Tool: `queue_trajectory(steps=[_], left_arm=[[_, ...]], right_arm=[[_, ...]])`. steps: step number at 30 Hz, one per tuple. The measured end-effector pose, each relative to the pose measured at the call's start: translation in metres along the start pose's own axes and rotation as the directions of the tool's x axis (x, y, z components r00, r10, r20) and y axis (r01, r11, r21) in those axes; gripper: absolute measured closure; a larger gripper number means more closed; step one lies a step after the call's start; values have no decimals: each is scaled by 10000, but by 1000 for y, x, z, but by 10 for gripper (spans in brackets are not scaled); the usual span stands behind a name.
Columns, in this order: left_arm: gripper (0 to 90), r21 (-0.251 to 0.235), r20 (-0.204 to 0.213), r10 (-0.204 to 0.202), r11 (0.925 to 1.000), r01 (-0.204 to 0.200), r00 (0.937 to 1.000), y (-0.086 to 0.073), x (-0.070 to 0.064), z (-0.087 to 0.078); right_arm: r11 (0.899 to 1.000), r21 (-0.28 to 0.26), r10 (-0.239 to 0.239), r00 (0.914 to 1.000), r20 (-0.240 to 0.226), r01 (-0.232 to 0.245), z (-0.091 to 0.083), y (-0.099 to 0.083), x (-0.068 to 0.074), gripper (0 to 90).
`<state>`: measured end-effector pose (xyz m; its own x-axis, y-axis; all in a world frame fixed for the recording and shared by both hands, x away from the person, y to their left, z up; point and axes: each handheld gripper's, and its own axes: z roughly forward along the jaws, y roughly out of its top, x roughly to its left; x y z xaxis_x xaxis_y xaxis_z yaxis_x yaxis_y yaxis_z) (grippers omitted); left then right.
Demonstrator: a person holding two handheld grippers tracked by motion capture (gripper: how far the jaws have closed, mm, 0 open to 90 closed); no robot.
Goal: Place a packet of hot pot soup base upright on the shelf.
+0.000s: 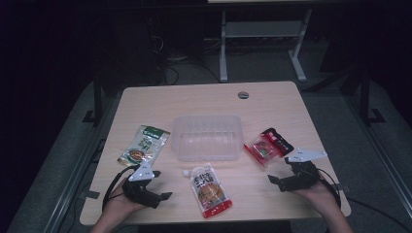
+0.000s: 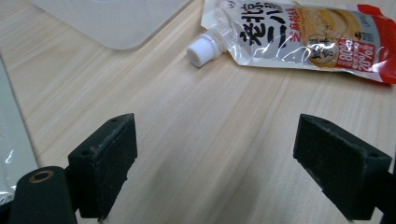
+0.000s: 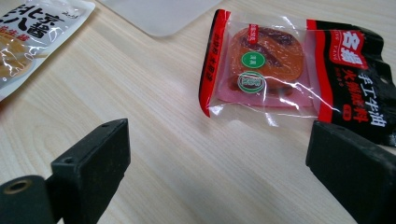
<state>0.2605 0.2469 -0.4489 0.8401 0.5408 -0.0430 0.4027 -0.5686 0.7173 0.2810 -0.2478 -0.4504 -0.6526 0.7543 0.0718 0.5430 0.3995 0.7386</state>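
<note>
Ahead of right gripper [image 3: 217, 172], red packet [image 3: 280, 70]

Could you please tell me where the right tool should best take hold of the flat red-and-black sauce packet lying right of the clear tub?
Probably by the near red sealed edge of the red-and-black sauce packet. It lies flat on the wooden table, and that thin seam faces the open right tool. Come in low from the person's side, one jaw sliding under the edge.
</note>
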Motion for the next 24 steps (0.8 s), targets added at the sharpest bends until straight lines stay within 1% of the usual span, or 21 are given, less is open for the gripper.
queue_trajectory(steps=[3, 4, 5, 7, 8, 9, 10, 11, 12, 13, 14, 15, 16, 17, 18, 19, 20, 21, 22, 23, 24], left_arm=[[132, -81, -6, -32, 10000, 32, 10000, 0, -1, 0], [133, -83, -16, -17, 10000, 17, 10000, 0, -1, 0], [134, -21, -12, 100, 9999, -100, 9999, 0, -1, 0], [135, 17, 18, 102, 9999, -102, 9999, 0, -2, -1], [136, 33, 12, 125, 9999, -125, 9999, 0, -2, -1], [137, 8, 5, 127, 9999, -127, 9999, 0, -3, -1], [137, -8, 5, 103, 9999, -103, 9999, 0, -3, -2], [137, -8, 5, 103, 9999, -103, 9999, 0, -3, -2], [137, -35, -1, 79, 10000, -79, 10000, 0, -3, -2], [141, -77, -10, 21, 10000, -21, 10000, -1, -3, -2], [141, -53, -14, 18, 10000, -19, 10000, -1, -3, -2], [141, -53, -14, 18, 10000, -19, 10000, -1, -3, -2], [141, 19, -32, 88, 10000, -88, 10000, -1, -2, -3], [144, 48, -41, 52, 10000, -52, 10000, -1, -3, -4], [152, -14, -58, -11, 10000, 11, 10000, 0, -3, -4], [152, -14, -58, -11, 10000, 11, 10000, 0, -3, -4], [152, -3, -58, 36, 10000, -36, 10000, 0, -4, -4], [152, -3, -58, 36, 10000, -36, 10000, 0, -4, -4], [152, -38, -64, 102, 9999, -102, 9999, 0, -5, -4], [152, -38, -64, 102, 9999, -102, 9999, 0, -5, -4], [153, 8, -69, 124, 9999, -123, 9999, -1, -4, -4]], right_arm=[[10000, 40, 84, 9999, -57, -84, 1, 3, -1, 73], [9999, 21, 127, 9999, -63, -127, 0, 5, -1, 101], [9998, -19, 213, 9997, -127, -213, 0, 7, -1, 136], [9997, -61, 245, 9997, -85, -246, 0, 11, -2, 143], [9997, -46, 259, 9997, -4, -260, 1, 13, -2, 164], [9994, -18, 347, 9994, 42, -347, 0, 15, -2, 197], [9994, -66, 328, 9995, 38, -328, 0, 16, -3, 236], [9994, -66, 328, 9995, 38, -328, 0, 16, -3, 236], [9993, -99, 374, 9993, 34, -374, 0, 18, -4, 274], [9982, -129, 584, 9982, -115, -585, -2, 23, -8, 419], [9981, -224, 566, 9983, -107, -568, -2, 25, -10, 463], [9981, -224, 566, 9983, -107, -568, -2, 25, -10, 463], [9971, -287, 697, 9974, -192, -702, -3, 30, -14, 586], [9970, -286, 708, 9973, -200, -714, -3, 33, -16, 625], [9972, -242, 706, 9973, -190, -711, -3, 36, -17, 690], [9972, -242, 706, 9973, -190, -711, -3, 36, -17, 690], [9975, -287, 642, 9977, -200, -648, -1, 40, -21, 795], [9975, -287, 642, 9977, -200, -648, -1, 40, -21, 795], [9975, -312, 635, 9978, -189, -641, 0, 44, -24, 892], [9975, -312, 635, 9978, -189, -641, 0, 44, -24, 892], [9977, -336, 575, 9981, -232, -583, 3, 50, -29, 898]])
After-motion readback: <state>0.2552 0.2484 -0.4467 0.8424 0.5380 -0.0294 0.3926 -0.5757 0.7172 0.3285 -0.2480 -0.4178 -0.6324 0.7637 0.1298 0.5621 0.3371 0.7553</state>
